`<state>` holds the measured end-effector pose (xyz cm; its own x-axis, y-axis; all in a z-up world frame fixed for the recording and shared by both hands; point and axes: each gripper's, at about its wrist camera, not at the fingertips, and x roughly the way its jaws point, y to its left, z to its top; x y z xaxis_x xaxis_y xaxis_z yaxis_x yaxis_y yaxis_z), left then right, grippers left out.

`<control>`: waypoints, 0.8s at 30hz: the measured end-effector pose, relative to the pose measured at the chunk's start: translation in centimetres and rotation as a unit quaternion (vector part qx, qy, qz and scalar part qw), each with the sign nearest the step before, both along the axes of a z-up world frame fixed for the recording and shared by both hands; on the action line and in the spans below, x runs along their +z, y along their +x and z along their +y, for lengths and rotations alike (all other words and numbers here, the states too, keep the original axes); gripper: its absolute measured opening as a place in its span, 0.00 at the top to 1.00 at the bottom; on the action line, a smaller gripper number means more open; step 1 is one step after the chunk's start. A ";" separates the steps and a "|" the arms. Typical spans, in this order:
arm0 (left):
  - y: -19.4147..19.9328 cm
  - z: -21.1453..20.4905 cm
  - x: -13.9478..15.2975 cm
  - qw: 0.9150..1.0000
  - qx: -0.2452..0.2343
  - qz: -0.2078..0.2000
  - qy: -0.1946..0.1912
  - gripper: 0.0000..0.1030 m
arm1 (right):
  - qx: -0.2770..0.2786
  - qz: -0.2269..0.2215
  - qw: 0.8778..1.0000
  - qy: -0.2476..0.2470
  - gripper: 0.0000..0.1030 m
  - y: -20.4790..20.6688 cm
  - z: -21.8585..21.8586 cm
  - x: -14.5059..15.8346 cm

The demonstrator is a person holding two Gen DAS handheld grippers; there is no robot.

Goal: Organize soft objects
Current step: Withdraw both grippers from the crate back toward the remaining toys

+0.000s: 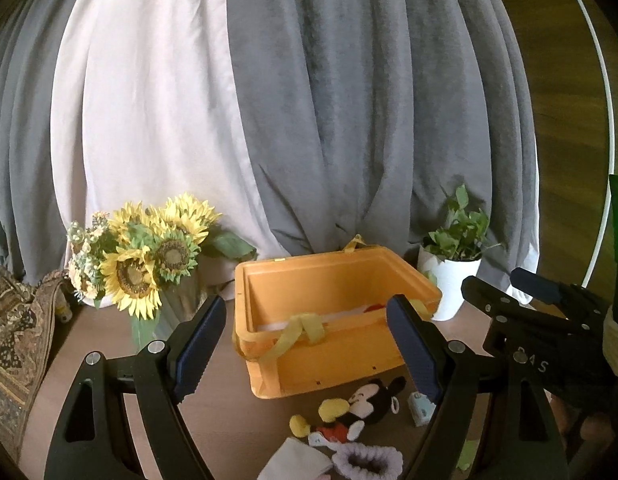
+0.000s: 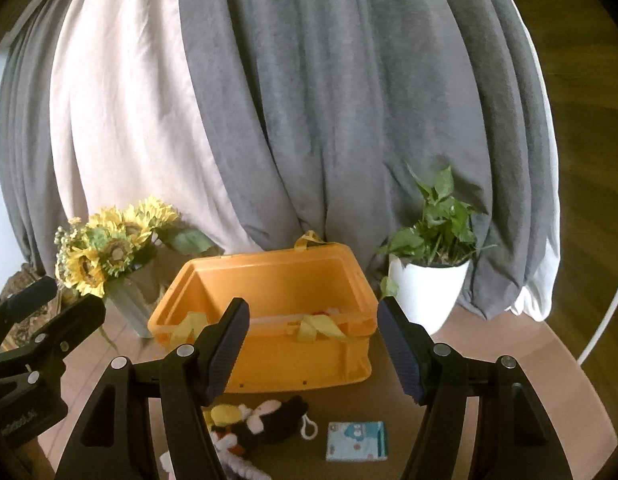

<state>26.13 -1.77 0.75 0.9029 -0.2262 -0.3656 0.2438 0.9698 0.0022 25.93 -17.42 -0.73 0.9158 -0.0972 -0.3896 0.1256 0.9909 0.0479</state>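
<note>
1. Beyond the spread jaws of the left gripper sits an orange crate on a brown table, its open top facing up and yellow fabric handles draped over the near rim.
2. Both jaws of the left gripper stand wide apart with nothing between the pads; the crate is farther off than the fingertips.
3. Below and between those jaws, nearer than the crate, lie the soft things: a mouse plush toy, a lilac scrunchie and a folded pale cloth.
4. Just inside the right-hand jaw of the left gripper lies a small blue tissue pack.
5. Right of the left gripper's jaws, the right gripper shows as a black frame; its own jaws stand apart too, gripping nothing.
6. Between the right gripper's jaws the crate fills the middle, with something red and white inside it, too hidden to name.
7. Left of the jaws stands a vase of sunflowers; right of them a white potted plant.
8. Behind everything hang grey and pale curtains.
</note>
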 end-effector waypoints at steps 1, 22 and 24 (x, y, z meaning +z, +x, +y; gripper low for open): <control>-0.4 0.0 -0.1 1.000 0.000 0.002 0.000 0.20 | 0.000 0.000 1.000 0.001 0.34 -0.3 0.0 0.0; -6.3 -2.4 -3.4 0.999 0.002 0.039 0.007 0.20 | 0.016 0.027 0.999 -0.002 0.34 -5.7 -1.8 -2.6; -6.6 -2.6 -3.9 0.999 0.003 0.047 0.007 0.20 | 0.020 0.033 0.999 -0.002 0.34 -6.0 -2.0 -3.1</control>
